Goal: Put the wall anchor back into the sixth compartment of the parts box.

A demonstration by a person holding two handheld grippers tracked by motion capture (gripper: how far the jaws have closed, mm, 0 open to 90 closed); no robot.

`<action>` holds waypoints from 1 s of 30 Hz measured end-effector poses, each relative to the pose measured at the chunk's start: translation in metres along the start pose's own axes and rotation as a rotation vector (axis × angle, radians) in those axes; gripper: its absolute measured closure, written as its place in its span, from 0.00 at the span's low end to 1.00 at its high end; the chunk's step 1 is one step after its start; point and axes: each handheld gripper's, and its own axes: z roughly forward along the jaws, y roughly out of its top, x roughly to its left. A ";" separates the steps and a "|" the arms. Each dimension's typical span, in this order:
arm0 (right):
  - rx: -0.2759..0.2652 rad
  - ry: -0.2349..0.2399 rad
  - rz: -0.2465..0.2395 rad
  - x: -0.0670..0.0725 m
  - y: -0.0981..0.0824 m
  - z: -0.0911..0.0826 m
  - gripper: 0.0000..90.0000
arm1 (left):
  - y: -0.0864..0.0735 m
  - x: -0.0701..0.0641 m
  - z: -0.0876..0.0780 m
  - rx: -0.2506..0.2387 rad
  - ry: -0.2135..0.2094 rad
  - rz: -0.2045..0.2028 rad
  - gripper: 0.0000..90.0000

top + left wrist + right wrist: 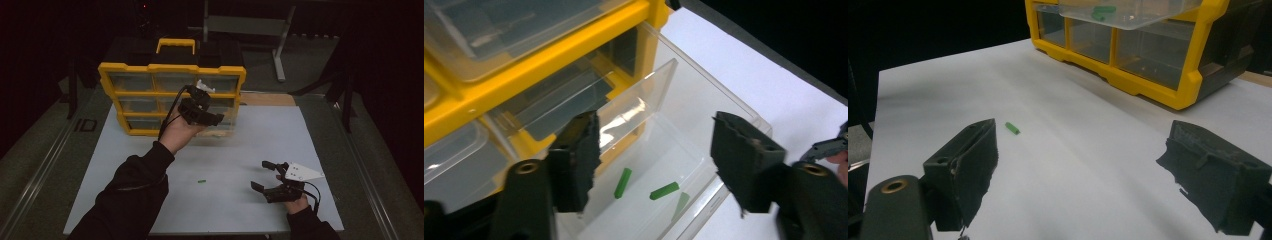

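The left tool [654, 160] hangs with jaws apart and empty over the pulled-out clear plastic drawer [684, 100] of the yellow-framed organiser box [172, 67]. That drawer holds two small green plastic pegs [664, 191]. A third small green peg [201, 181] lies on the white counter [240, 145] in front of the organiser, long axis roughly crosswise. The right tool [269, 176], also wide open and empty, sits nearer it, to its right.

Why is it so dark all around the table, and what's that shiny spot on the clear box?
High view: light falls on the white table; the room around is black. Left gripper view: glare streaks the clear drawer; the near jaws look soft. Right gripper view: the organizer is slightly blurred.
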 end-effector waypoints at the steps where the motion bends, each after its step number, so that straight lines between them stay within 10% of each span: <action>1: 0.001 -0.001 0.001 0.000 0.000 0.000 0.15 | 0.000 -0.001 -0.001 0.002 0.007 0.005 0.29; 10: -0.002 -0.001 -0.001 0.000 0.000 0.000 0.15 | -0.005 -0.001 -0.010 -0.012 -0.009 0.001 0.01; 30: 0.002 -0.002 -0.001 0.000 0.000 0.000 0.15 | -0.031 0.011 -0.029 -0.039 -0.059 -0.014 0.00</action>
